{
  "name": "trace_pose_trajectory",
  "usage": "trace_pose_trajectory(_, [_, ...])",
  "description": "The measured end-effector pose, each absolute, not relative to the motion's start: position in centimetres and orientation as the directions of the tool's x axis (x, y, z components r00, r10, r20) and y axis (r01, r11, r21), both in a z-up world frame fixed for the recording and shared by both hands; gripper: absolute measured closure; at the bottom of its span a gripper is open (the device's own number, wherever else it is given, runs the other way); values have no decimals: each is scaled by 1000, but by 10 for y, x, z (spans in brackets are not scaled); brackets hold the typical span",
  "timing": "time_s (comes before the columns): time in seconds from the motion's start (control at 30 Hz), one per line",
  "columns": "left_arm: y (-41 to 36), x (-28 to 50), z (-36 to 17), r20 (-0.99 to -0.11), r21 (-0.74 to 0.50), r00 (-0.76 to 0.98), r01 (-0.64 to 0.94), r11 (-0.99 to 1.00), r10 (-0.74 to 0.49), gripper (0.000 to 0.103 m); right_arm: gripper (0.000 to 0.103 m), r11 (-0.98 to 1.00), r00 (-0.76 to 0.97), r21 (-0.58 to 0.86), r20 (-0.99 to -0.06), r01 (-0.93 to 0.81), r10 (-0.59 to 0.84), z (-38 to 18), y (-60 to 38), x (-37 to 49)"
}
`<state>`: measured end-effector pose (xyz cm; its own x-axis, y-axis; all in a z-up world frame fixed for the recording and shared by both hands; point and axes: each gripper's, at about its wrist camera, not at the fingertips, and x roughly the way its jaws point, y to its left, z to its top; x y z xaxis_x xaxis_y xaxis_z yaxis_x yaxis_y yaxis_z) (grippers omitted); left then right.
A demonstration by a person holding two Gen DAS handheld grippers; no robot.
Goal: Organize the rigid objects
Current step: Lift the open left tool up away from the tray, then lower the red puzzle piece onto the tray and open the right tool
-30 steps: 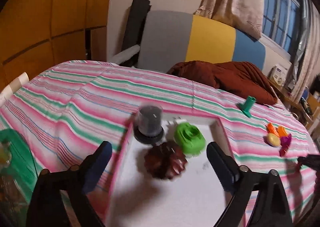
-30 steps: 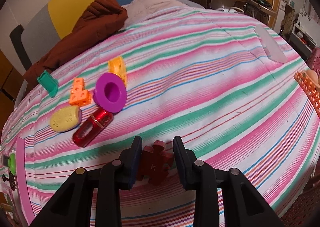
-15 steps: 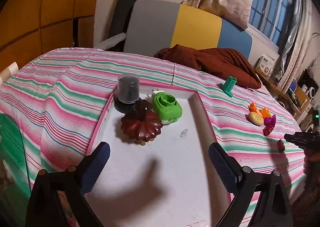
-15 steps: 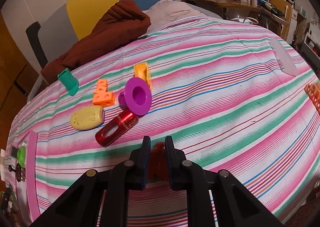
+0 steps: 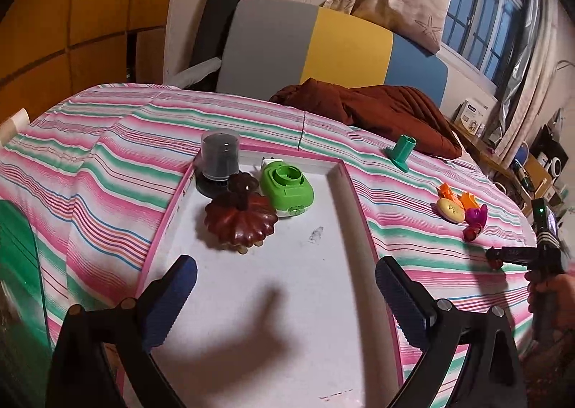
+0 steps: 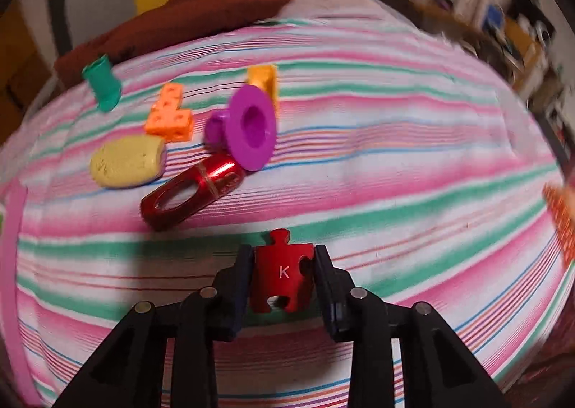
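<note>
Far across the striped bedspread (image 5: 107, 142): brown blanket (image 5: 373, 110) heaped against grey-yellow-blue headboard (image 5: 323, 45); curtained window (image 5: 481, 5) at far right, cluttered desk (image 5: 503, 163) below.

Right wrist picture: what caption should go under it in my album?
Right gripper clamps a red puzzle piece marked K above the striped bedcover.

Warm, dim indoor light falls from above; the barred window (image 5: 481, 13) is dark blue. A soft forked shadow lies on the white pink-rimmed tray (image 5: 251, 300). Both fisheye views bow and darken at the corners. The right wrist view smears, probably from motion, around a sharp red K-marked puzzle piece (image 6: 282, 273).
</note>
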<state>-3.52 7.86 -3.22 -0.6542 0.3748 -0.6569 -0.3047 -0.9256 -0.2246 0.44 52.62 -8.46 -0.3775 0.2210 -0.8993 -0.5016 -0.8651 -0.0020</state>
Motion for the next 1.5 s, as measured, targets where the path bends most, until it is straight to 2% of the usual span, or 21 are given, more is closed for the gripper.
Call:
trace_pose_trajectory(0.17, [73,-35,-34,-661,-241,-650,-288,-927,374,2,70,-883,-437,77,-887,-463,152,-76,515,12])
trace_pose_trajectory(0.37, [67,-38,-36,-672,-245,-641,-280,-928,370,2,70,-928,-551,186,-834,-322,24,-55,471,14])
trace_pose_trajectory(0.77, [53,-31,-38,-675,-234,-646,-272,-933,357,2,71,-978,-566,205,-804,26,-184,-22,315,-48])
trace_pose_trajectory(1.07, [44,-24,-40,-679,-239,-638,-276,-931,364,2,71,-984,-545,124,-820,127,-174,-22,240,-116])
trace_pose_trajectory(1.3, [37,-19,-42,-682,-240,-636,-271,-932,361,2,71,-992,-533,50,-840,118,-106,-37,225,-152])
trace_pose_trajectory(1.5, [31,-21,-45,-690,-247,-632,-251,-936,351,2,69,-997,-548,43,-834,60,-69,-44,233,-169])
